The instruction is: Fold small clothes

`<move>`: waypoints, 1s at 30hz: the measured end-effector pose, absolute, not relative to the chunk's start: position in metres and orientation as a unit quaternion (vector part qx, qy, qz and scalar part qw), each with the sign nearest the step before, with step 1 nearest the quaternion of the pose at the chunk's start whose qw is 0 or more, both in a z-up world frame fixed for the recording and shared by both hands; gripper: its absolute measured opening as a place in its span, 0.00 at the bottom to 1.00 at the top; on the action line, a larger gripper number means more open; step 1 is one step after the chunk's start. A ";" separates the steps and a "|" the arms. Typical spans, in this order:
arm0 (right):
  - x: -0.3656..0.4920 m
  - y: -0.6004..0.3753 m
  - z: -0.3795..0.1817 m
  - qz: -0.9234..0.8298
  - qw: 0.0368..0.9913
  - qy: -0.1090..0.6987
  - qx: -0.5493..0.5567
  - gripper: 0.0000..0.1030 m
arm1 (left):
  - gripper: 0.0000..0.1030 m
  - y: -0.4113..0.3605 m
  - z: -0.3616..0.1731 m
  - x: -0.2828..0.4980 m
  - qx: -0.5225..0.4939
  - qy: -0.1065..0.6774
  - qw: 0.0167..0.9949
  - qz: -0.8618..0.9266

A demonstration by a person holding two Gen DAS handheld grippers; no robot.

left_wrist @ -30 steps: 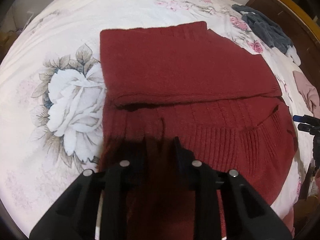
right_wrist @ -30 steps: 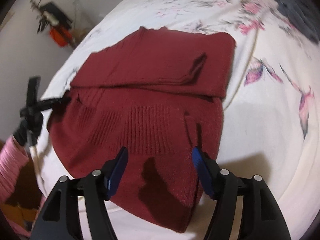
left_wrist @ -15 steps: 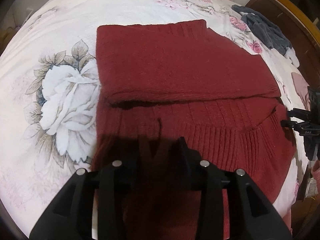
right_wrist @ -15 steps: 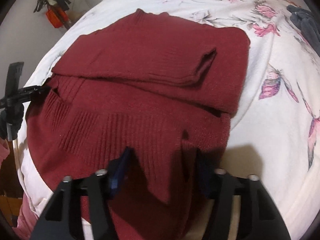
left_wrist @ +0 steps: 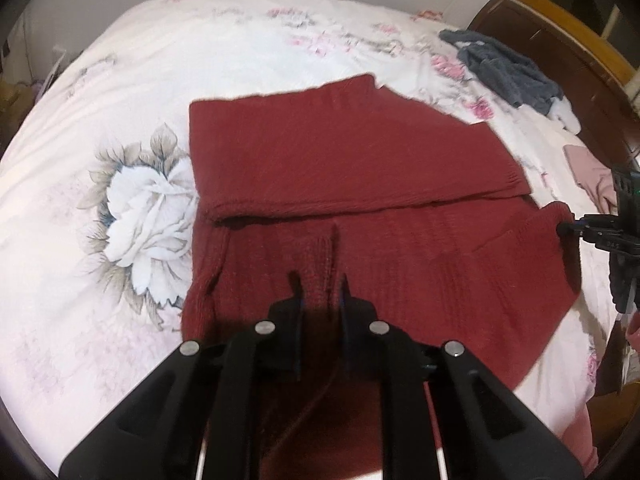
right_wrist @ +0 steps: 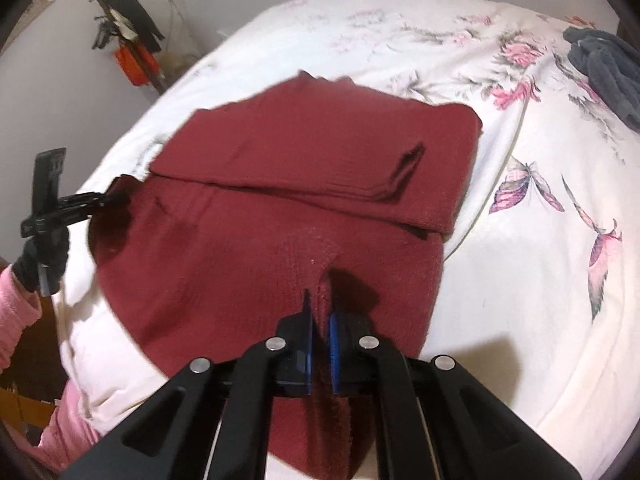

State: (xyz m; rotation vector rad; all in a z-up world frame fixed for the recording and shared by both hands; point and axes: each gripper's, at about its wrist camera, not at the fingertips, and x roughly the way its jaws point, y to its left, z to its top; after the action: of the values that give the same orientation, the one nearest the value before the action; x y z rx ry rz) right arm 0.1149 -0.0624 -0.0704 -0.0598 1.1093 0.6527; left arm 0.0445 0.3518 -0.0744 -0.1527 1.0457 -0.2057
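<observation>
Sweater (left_wrist: 352, 168) hem pinched between both grippers' fingers

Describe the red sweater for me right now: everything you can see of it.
The red sweater is dark red ribbed knit, lying flat on the floral bedsheet. Its far part is folded over toward the near hem, forming a thick doubled band. Both grippers pinch its near edge: the left gripper and right gripper each hold a raised ridge of fabric.
</observation>
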 end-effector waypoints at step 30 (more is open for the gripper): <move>0.275 -0.058 0.007 0.227 0.856 0.463 0.021 0.06 | 0.11 0.356 0.013 0.197 -0.014 0.371 0.929 0.014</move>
State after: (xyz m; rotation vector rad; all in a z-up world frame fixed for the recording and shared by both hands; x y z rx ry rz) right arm 0.2748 -0.0578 0.0075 0.0433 0.9739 0.4772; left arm 0.1967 0.3564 0.0129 -0.0293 0.7593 0.0289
